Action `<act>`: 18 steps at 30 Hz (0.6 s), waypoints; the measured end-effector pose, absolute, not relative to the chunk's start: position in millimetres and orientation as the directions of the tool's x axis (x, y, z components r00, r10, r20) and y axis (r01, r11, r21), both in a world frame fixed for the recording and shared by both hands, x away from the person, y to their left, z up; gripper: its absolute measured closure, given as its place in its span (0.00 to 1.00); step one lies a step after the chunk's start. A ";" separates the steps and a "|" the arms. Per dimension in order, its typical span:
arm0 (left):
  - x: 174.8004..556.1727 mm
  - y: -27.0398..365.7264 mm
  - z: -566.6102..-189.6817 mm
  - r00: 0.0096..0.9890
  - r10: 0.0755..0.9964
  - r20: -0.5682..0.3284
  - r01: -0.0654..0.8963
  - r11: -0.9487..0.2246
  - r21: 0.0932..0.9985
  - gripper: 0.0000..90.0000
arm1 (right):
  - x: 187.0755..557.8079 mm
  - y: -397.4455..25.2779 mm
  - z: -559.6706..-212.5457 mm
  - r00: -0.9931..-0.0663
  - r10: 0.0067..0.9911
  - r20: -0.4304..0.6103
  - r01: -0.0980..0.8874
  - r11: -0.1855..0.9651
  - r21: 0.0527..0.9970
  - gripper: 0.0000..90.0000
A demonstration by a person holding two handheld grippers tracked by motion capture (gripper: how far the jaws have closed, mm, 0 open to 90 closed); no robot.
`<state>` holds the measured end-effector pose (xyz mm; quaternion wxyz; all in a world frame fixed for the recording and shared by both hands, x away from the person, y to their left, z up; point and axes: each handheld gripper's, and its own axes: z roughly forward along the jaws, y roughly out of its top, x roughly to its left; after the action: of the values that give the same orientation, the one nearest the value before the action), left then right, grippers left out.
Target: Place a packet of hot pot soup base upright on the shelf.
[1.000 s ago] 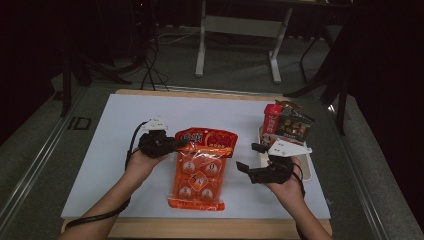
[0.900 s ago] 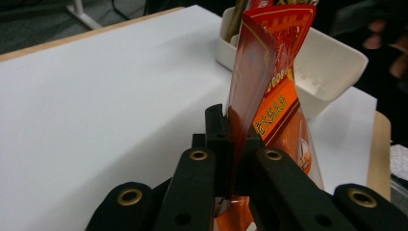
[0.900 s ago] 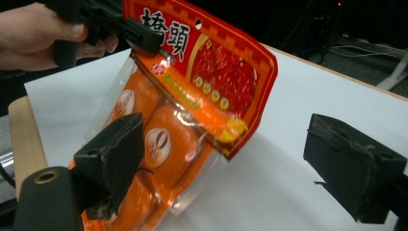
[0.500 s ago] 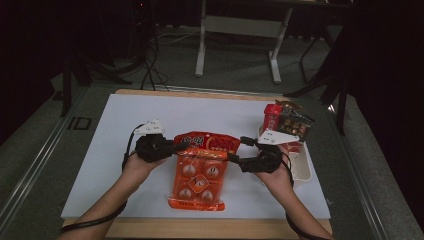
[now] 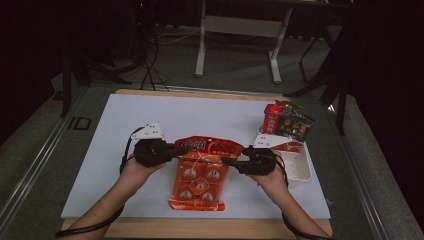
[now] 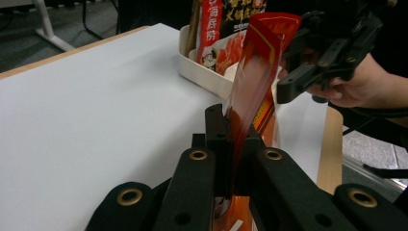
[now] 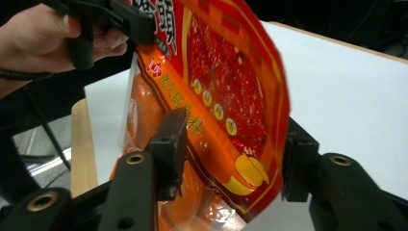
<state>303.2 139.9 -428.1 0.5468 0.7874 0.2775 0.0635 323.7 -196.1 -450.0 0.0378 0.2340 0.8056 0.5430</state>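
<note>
A red printed packet (image 5: 212, 147) stands tilted on edge above an orange packet (image 5: 197, 182) that lies flat on the white table. My left gripper (image 5: 180, 149) is shut on the red packet's left edge; the left gripper view shows the foil (image 6: 255, 72) pinched between the jaws (image 6: 234, 139). My right gripper (image 5: 228, 161) is at the packet's right edge. In the right gripper view its jaws (image 7: 233, 144) stand wide apart with the packet's lower corner (image 7: 240, 120) between them, untouched. The orange packet (image 7: 137, 113) shows behind.
A white tray (image 5: 302, 172) sits at the table's right edge, with upright red and dark snack packets (image 5: 285, 120) at its far end. The tray (image 6: 202, 72) lies beyond the red packet. The wooden table edge (image 5: 215, 227) runs along the front.
My right gripper has moved left from beside the tray to the red packet's right edge. The left gripper has kept its hold, and the red packet has risen off the orange one.
</note>
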 end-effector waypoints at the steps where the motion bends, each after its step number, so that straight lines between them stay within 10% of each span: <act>1: 302.6 140.4 -428.4 0.839 0.502 -0.210 0.370 -0.243 0.897 0.99 | 323.3 -195.7 -450.4 -0.890 0.416 0.187 0.330 0.305 0.893 0.63; 18: 293.7 140.7 -423.1 0.847 0.500 -0.178 0.344 -0.261 0.902 0.99 | 317.5 -188.9 -451.2 -0.918 0.340 0.203 0.328 0.366 0.871 1.00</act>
<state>293.7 140.7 -423.1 0.5461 0.7909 0.2668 0.0717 317.5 -188.9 -451.2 0.0055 0.2021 0.8264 0.5256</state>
